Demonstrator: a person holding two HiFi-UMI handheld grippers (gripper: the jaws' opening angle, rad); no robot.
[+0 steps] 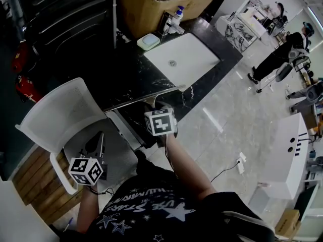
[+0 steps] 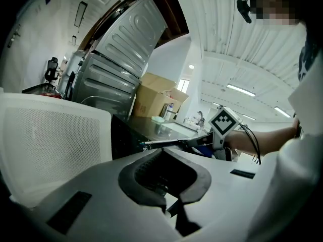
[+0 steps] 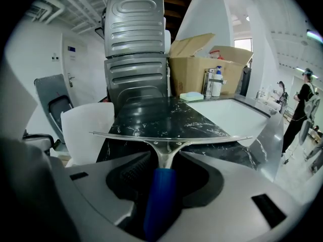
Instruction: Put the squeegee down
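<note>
Blue-handled squeegee (image 3: 170, 139) is clamped in the right gripper (image 3: 165, 160), its blade level at the near edge of the black counter (image 3: 151, 116), probably lined up to be laid there. Left gripper (image 2: 162, 158) waits over the chair (image 1: 55, 110), jaws together and empty. One squeegee, one chair, two grippers.

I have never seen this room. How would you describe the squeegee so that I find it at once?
Find the black marble counter with the white sink set in it. Over the counter's near edge, the right tool is shut on the squeegee. It alone has a blue handle and a long thin metal blade set crosswise.
</note>
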